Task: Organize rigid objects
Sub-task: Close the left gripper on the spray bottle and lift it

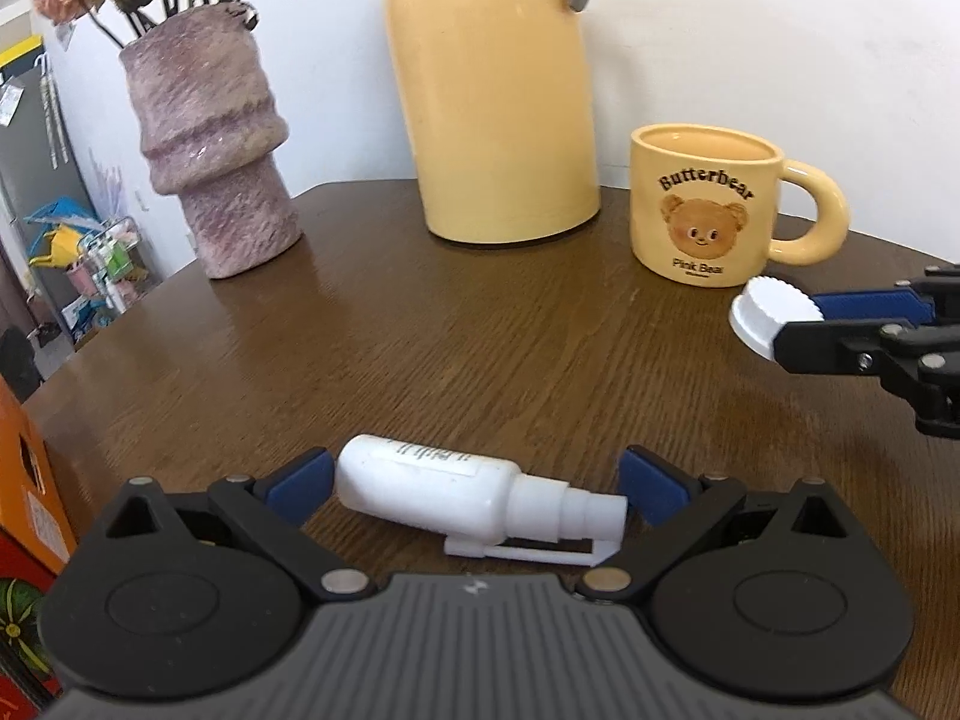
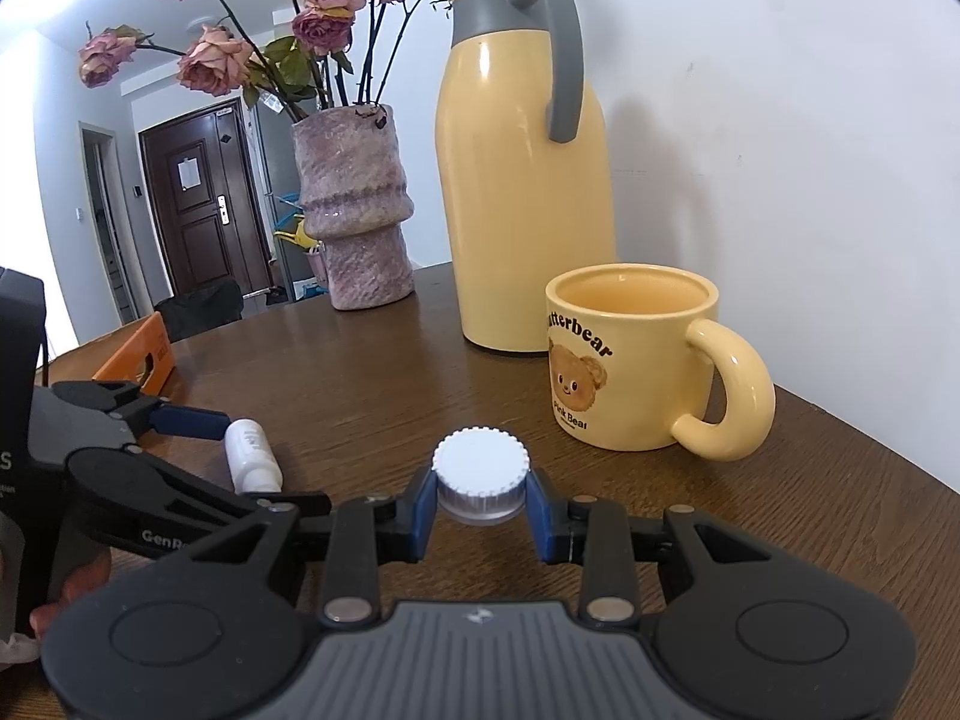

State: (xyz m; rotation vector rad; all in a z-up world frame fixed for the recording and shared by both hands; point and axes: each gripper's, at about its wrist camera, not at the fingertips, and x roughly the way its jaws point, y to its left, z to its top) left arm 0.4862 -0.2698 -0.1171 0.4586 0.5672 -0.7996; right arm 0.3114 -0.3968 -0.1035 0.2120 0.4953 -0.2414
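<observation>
Right gripper [image 2: 480,495] clamped on a white ribbed cap [image 2: 480,468], held just above the table [image 2: 372,384], in front of the mug [image 2: 636,360]. Left gripper [image 1: 474,486] spread wide, pads either side of a white bottle [image 1: 444,495] lying on its side left of the mug; pads apparently not touching it. Bottle's underside and clip partly hidden behind the gripper body. Behind the mug, a yellow jug [image 2: 522,180], top cut off in the left view. Further left, a pink vase [image 2: 354,210] with roses. Orange box [image 1: 24,498] at the table edge, mostly cut off.
</observation>
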